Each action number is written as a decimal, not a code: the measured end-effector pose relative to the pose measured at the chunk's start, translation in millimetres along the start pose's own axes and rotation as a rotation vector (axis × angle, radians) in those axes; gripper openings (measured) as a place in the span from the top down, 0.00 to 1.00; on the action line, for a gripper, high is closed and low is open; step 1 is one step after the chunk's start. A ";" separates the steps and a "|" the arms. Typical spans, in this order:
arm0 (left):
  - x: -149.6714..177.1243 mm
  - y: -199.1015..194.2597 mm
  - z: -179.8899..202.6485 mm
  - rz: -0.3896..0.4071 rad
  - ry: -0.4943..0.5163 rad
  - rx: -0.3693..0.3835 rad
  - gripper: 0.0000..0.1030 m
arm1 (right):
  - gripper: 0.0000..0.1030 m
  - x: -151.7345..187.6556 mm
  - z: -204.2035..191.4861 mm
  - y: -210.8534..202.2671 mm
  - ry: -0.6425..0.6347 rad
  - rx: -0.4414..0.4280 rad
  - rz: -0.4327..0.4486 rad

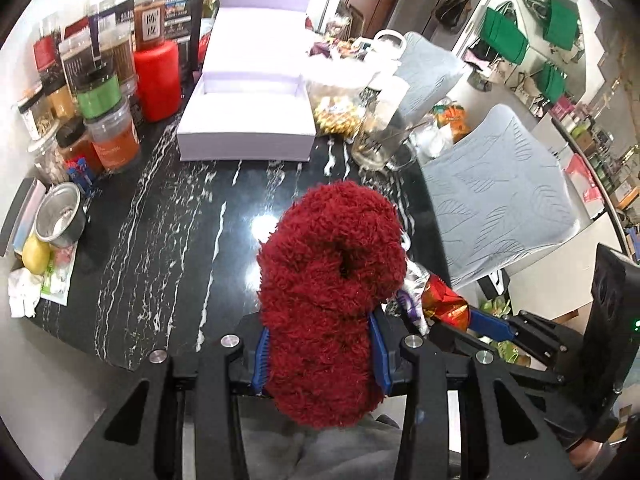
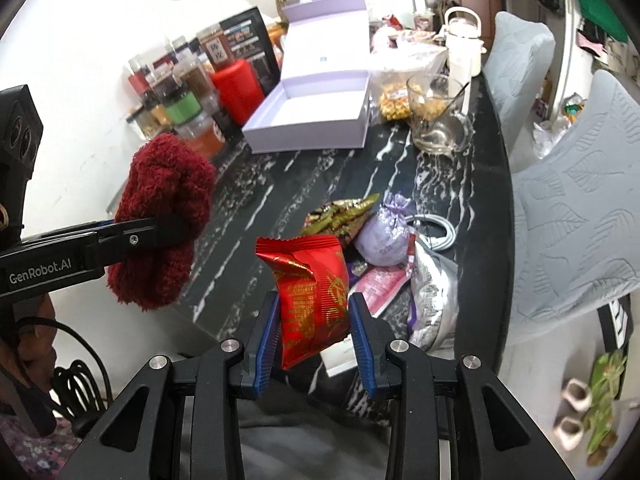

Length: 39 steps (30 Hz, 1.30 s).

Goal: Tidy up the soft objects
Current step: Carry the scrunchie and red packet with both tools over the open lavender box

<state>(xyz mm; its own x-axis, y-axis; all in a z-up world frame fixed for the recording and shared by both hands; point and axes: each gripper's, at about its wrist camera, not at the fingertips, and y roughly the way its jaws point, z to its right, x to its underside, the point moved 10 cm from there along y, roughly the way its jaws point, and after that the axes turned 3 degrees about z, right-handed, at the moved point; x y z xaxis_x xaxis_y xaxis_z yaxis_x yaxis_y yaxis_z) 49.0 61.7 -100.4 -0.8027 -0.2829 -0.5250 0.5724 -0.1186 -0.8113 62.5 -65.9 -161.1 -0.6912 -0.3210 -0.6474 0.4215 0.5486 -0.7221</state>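
Observation:
My left gripper (image 1: 320, 344) is shut on a fluffy dark red plush item (image 1: 332, 280), held above the black marble table (image 1: 160, 220); the right wrist view shows the same plush item (image 2: 160, 216) at the left in the left gripper (image 2: 160, 226). My right gripper (image 2: 314, 320) is shut on a red foil snack packet (image 2: 312, 292), lifted over the table. That red packet (image 1: 444, 304) shows in the left wrist view, right of the plush. An open lilac box (image 1: 248, 116) stands at the back, also seen as the lilac box (image 2: 316, 116).
Jars and a red canister (image 1: 158, 76) crowd the back left. A glass mug (image 2: 436, 120) stands right of the box. A purple sachet (image 2: 384, 236), a green packet (image 2: 340, 216), a silver bag (image 2: 432, 304) and a cable lie near the front. Padded chairs (image 2: 572, 216) line the right side.

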 end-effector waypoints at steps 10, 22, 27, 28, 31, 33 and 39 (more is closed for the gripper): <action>-37.8 -13.8 -0.3 0.067 0.048 0.022 0.62 | 0.67 -23.3 -6.5 -8.7 0.007 0.011 0.072; -78.4 -3.9 -22.6 0.053 0.095 0.057 0.62 | 0.67 -59.7 -22.2 11.5 0.047 0.034 0.075; -95.7 3.9 -37.0 0.046 0.104 0.069 0.62 | 0.67 -76.1 -31.1 26.7 0.053 0.044 0.065; -98.7 5.8 -40.1 0.043 0.104 0.073 0.62 | 0.67 -80.2 -33.5 30.7 0.054 0.047 0.062; -109.4 12.4 -51.5 0.033 0.106 0.082 0.62 | 0.67 -91.1 -38.8 40.8 0.060 0.054 0.056; -115.0 15.6 -57.9 0.030 0.107 0.085 0.62 | 0.67 -99.4 -42.1 48.2 0.066 0.060 0.055; -138.8 24.9 -83.0 0.030 0.120 0.079 0.62 | 0.67 -124.5 -51.7 67.6 0.065 0.073 0.060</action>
<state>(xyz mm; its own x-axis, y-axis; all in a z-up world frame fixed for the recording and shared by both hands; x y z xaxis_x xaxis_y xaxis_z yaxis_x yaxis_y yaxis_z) 160.9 177.0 -69.1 -0.7965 -0.1725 -0.5795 0.6042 -0.1881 -0.7743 146.7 51.1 -116.7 -0.6991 -0.2378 -0.6743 0.5028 0.5070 -0.7001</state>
